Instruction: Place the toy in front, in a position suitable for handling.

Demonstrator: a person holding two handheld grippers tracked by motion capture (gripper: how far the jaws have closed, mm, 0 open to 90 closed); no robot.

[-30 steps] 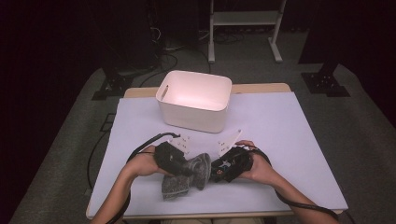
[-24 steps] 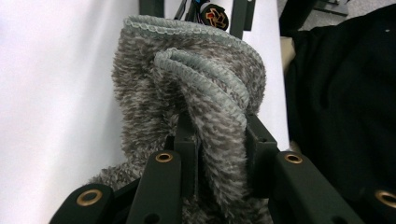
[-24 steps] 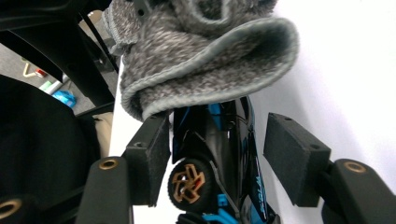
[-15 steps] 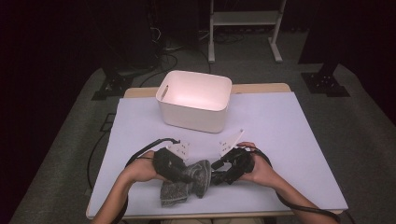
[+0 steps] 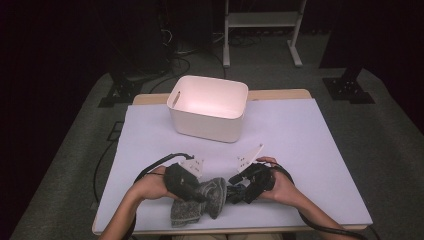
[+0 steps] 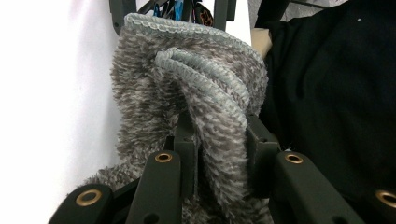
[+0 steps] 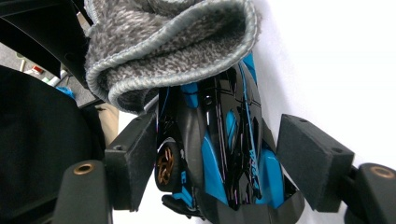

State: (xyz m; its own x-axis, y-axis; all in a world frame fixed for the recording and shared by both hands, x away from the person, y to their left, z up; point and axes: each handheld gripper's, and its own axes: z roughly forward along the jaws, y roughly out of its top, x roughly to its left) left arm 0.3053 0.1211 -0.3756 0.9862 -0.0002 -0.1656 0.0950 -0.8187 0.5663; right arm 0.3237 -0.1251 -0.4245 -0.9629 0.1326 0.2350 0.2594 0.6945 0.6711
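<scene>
No readable writing or brand mark appears on any item. The left gripper [image 6: 219,154] is clenched on a fold of the grey towel [image 6: 187,93], which lies bunched at the near edge of the table [image 5: 300,130]. The right gripper [image 7: 215,163] has just been opening; its pads stand apart on either side of a black-and-blue toy car [image 7: 219,140] (gold wheel visible), the left pad close against the wheel. The towel drapes over the car's far end. A white bin [image 5: 207,107] stands farther back, well apart.
</scene>
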